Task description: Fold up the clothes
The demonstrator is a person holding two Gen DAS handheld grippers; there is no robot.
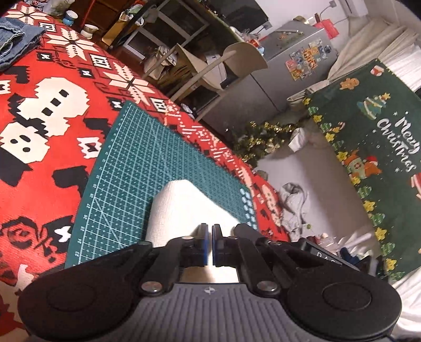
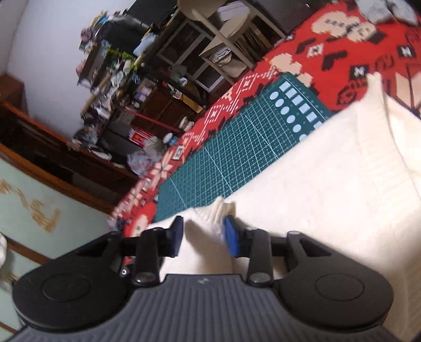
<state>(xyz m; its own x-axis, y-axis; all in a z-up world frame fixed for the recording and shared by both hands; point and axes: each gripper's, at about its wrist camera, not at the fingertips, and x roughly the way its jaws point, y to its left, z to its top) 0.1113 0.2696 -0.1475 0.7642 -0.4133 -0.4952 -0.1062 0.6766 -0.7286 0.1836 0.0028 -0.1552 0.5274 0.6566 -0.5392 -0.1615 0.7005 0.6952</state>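
Observation:
A white knit garment (image 1: 181, 207) lies on a green cutting mat (image 1: 136, 163) in the left wrist view, running back under my left gripper (image 1: 209, 229). That gripper's blue pads are pressed almost together, with a thin white layer showing in the slit between them. In the right wrist view the same white garment (image 2: 315, 184) covers the right half of the cutting mat (image 2: 223, 147). My right gripper (image 2: 202, 223) is open over the garment's near edge. A raised ridge of knit stands between its blue pads (image 2: 231, 236), touching the right one.
A red Christmas tablecloth (image 1: 39, 184) covers the table under the mat. Folded denim (image 1: 15, 39) lies at the far left, with cups (image 1: 69, 17) beyond it. Past the table edge stand a chair (image 1: 210, 68), a fridge (image 1: 289, 52), cluttered shelves (image 2: 118, 79) and a green Christmas banner (image 1: 381, 157).

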